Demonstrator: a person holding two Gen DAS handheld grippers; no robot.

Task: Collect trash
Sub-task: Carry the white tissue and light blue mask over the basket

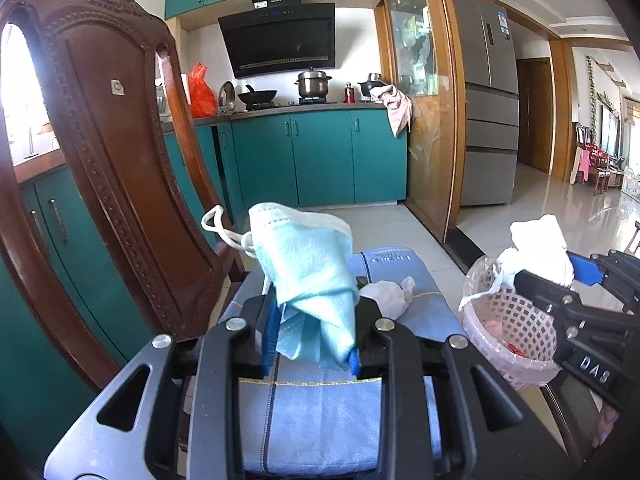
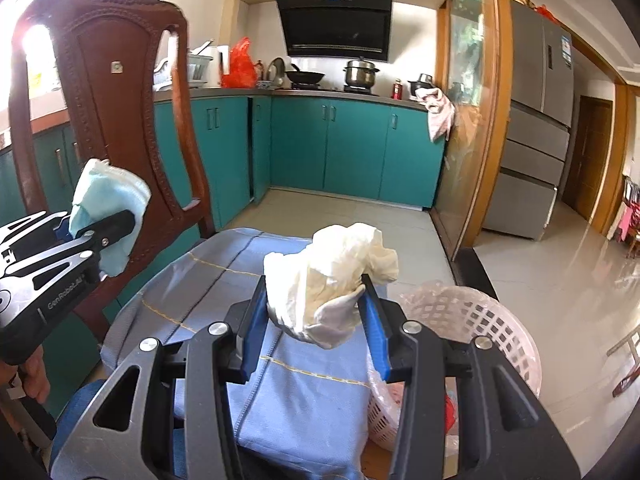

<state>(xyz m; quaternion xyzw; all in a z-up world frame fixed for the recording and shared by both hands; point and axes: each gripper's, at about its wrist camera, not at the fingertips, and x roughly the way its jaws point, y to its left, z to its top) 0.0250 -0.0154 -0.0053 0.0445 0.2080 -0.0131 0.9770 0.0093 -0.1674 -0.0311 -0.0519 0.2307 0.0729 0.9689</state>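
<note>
The right claw [image 2: 316,320] pinched a crumpled white tissue [image 2: 332,280], the pink basket [image 2: 472,320] just right and below it. The left claw [image 1: 312,332], farther left, gripped a blue mask [image 1: 308,260].

A round table [image 2: 132,312], its rim only partly visible, carries everything here, and a light blue woven cloth with thin yellow stitched lines and a dark seam [image 1: 320,412] is spread over most of its top. Directly on that cloth, toward the far side, lies a small crumpled wad of white tissue paper [image 1: 386,297]. At the table's right edge, just beside the cloth, stands a pale pink plastic lattice basket lined with a clear plastic bag [image 1: 516,328], with some pinkish and red scraps showing inside it. A carved dark brown wooden chair [image 1: 120,168] stands against the table's left far side.
</note>
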